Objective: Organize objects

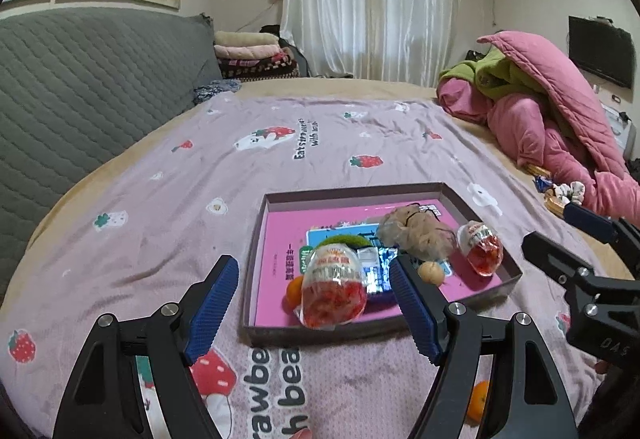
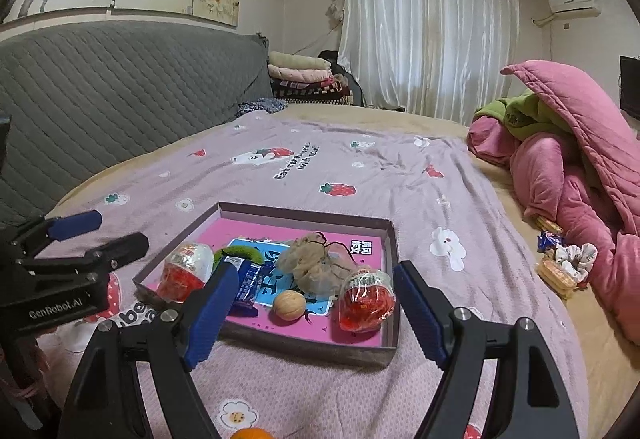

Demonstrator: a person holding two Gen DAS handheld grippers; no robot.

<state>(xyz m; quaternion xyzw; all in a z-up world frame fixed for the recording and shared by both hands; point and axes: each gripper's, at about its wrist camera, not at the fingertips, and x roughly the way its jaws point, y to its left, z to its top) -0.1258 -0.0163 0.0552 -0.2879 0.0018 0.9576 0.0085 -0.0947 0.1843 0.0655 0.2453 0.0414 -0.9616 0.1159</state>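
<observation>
A shallow pink-lined box [image 1: 256, 239] [image 2: 394, 267] lies on the bedspread. In it are two clear jelly cups with red filling [image 1: 334, 287] [image 1: 482, 249] [image 2: 186, 269] [image 2: 366, 297], a walnut [image 1: 431, 272] [image 2: 289, 304], a brown net pouch [image 1: 416, 233] [image 2: 316, 261], a blue wrapper [image 1: 376, 271] [image 2: 246, 279], a green item [image 1: 340, 239] and a small orange [image 1: 295, 291]. My left gripper [image 1: 312, 309] is open and empty, just short of the near jelly cup. My right gripper [image 2: 316, 313] is open and empty over the box's near edge. A loose orange [image 1: 478, 401] [image 2: 250, 433] lies on the bedspread close by.
A pink and green quilt pile [image 1: 552, 111] [image 2: 580, 167] lies at the right. Snack packets and a scrunchie [image 2: 564, 263] [image 1: 560, 195] lie beside it. A grey quilted headboard [image 1: 80, 91] lines the left. Folded blankets [image 1: 252, 55] are stacked at the far end.
</observation>
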